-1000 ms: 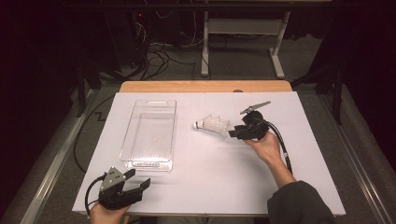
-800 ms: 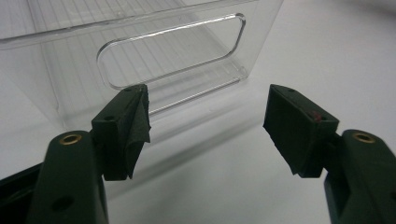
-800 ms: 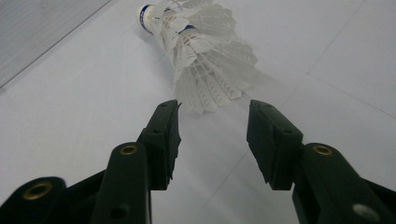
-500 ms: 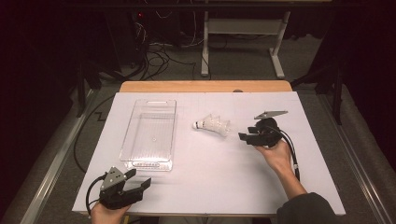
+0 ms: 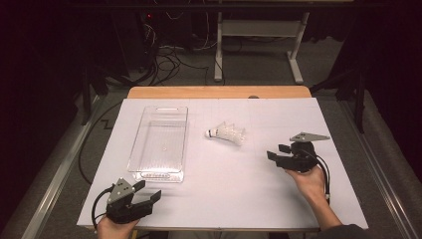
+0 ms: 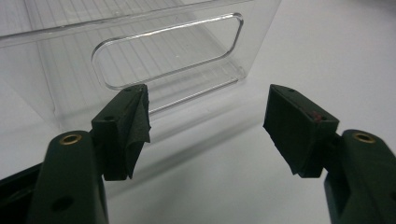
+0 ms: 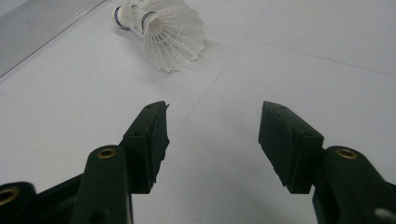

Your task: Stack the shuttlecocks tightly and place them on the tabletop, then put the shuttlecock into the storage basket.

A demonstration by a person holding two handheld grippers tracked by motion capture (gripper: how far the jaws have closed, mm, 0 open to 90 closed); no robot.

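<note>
Right now my right gripper (image 5: 278, 152) sits at the right of the high view, its jaws spread wide with nothing between them, and they point toward the shuttlecocks (image 5: 228, 133) lying on the white table cover (image 5: 234, 189) near the middle of that frame. From the tongs the shuttlecocks lie up and to the left, near but clearly apart. In the right gripper view they show at the upper left (image 7: 161, 28), well beyond my jaw tips, which have only bare cover between them.

They look like a few shuttlecocks nested into one short stack lying on its side. Its long axis runs roughly left to right across the high view, cork end toward the clear bin (image 5: 160, 142) and feather skirt toward my right gripper. In the right gripper view the open skirt faces me and the cork points away at the top.

My left gripper (image 5: 144, 190) is at the lower left of the high view, jaws also spread and holding nothing, facing the bin's near end wall with its handle cutout (image 6: 168, 49). It is much farther from the shuttlecocks, so I judge the right hand the one for the pick: forward and left, closing across the skirt.
</note>
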